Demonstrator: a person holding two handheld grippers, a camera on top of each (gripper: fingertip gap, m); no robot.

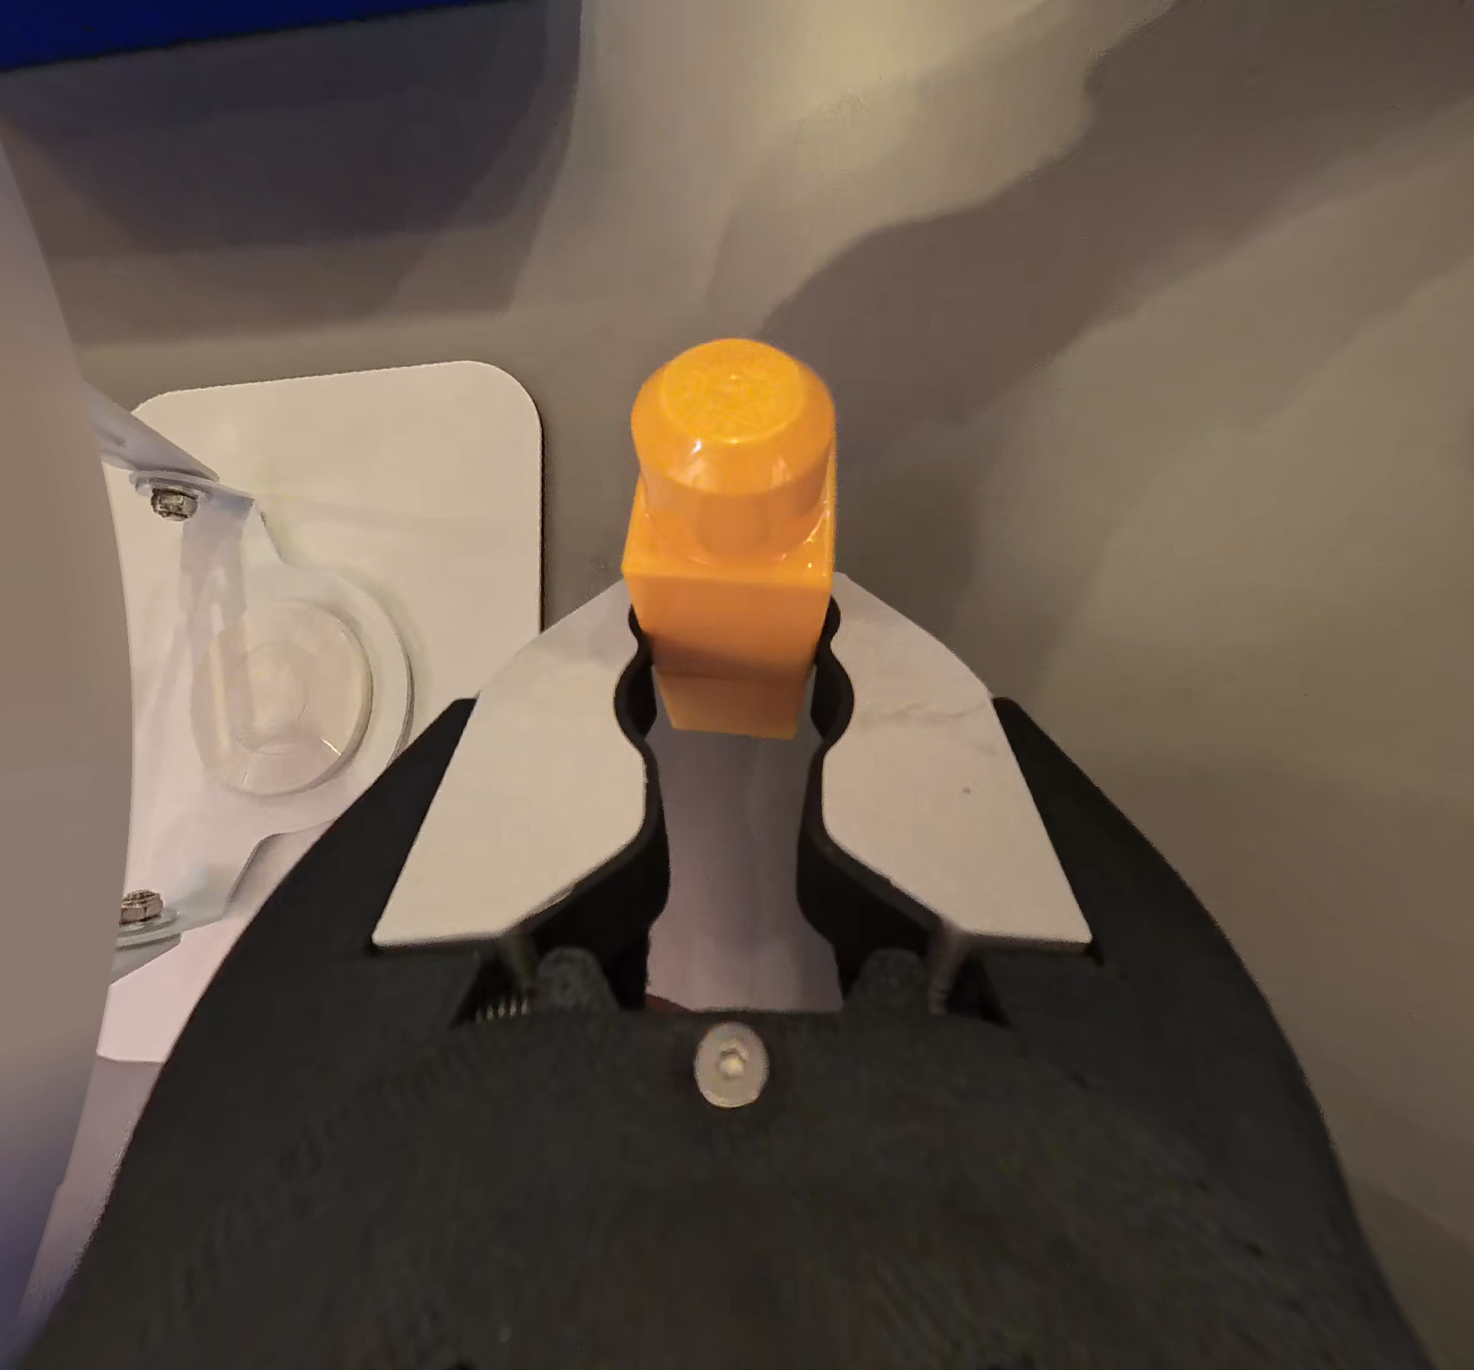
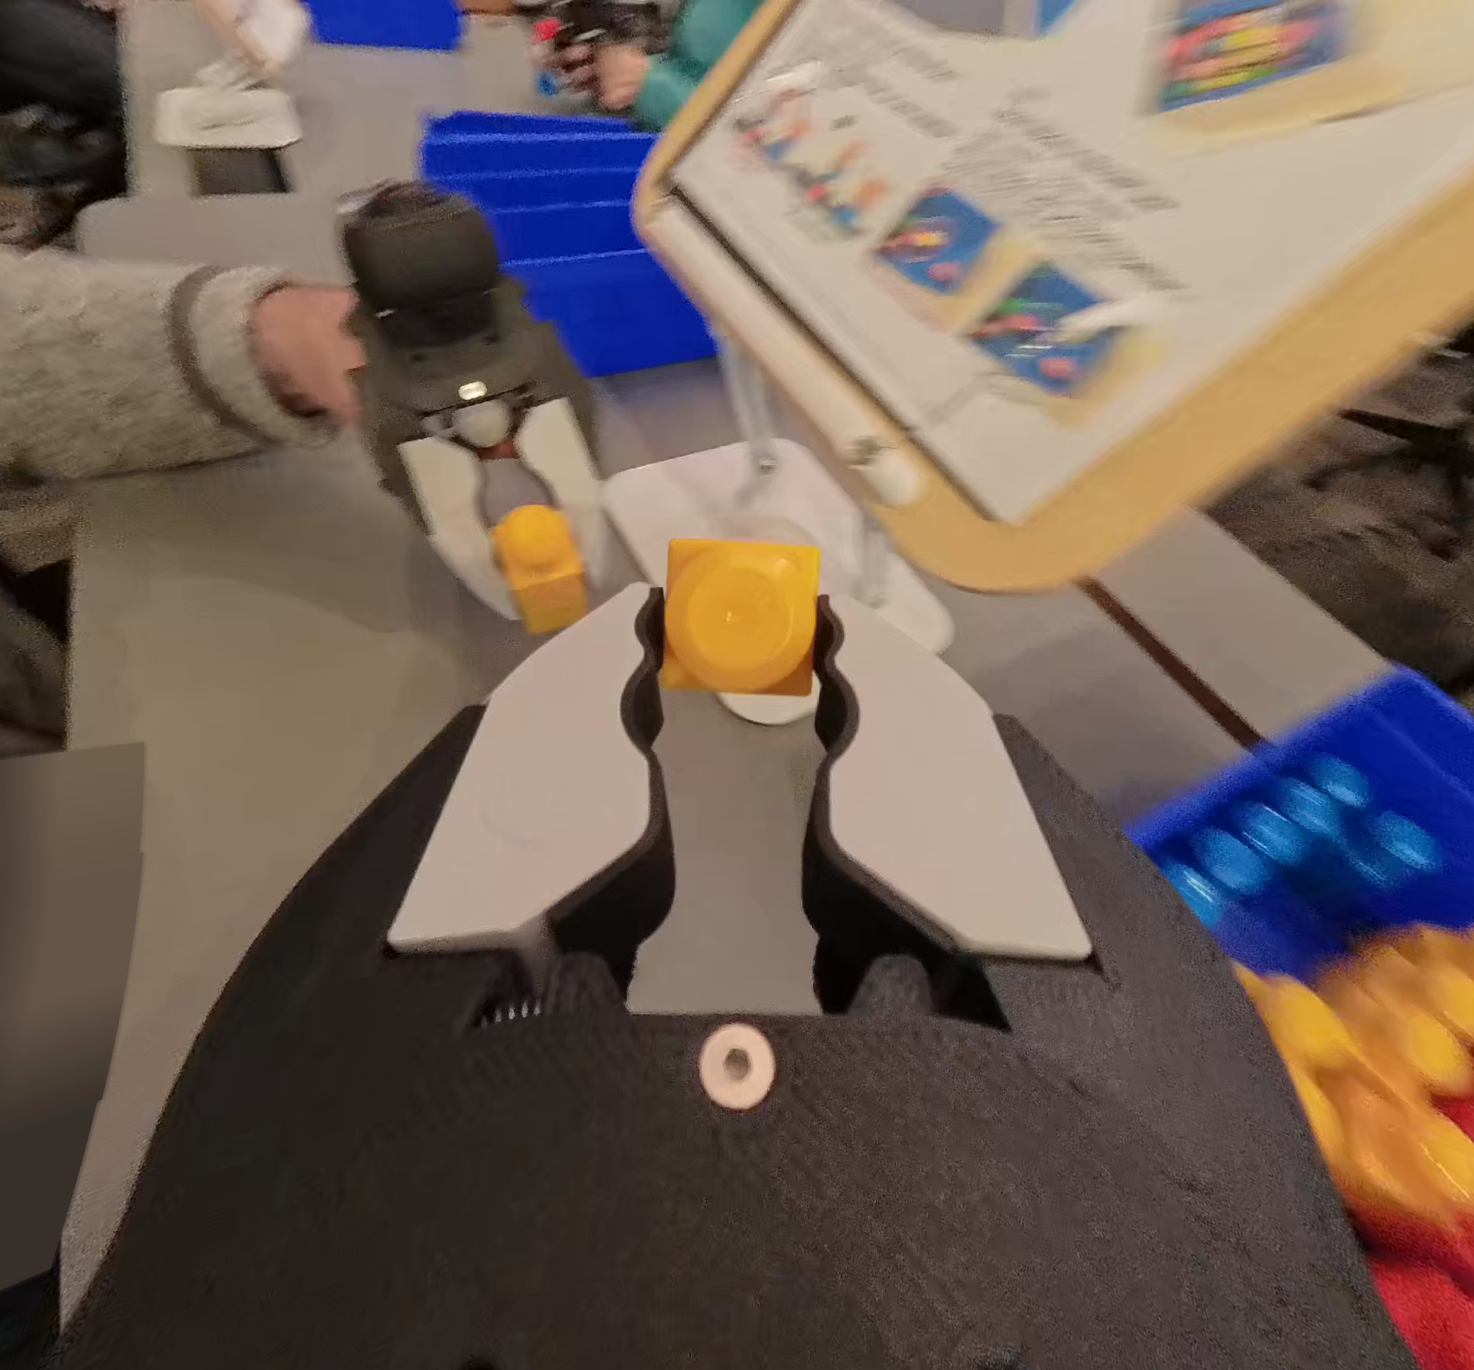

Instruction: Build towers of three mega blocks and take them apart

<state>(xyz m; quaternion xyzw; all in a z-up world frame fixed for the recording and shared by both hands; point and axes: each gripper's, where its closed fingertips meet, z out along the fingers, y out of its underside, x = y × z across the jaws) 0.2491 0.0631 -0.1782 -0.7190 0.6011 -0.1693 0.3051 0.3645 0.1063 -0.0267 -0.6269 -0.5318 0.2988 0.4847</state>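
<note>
Both grippers (left (image 1: 732, 662), right (image 2: 738, 646)) clamp orange blocks (image 1: 730, 582) (image 2: 740, 618) beside the white stand base (image 2: 901, 582); misaligned studs could jam stacking.

The left gripper (image 1: 732, 662) is squeezed tight on an orange block (image 1: 730, 558). A hand (image 2: 307, 355) in a fuzzy grey sleeve holds it. The right gripper (image 2: 738, 642) pinches another orange block (image 2: 742, 614), both pads pressing its sides.
</note>
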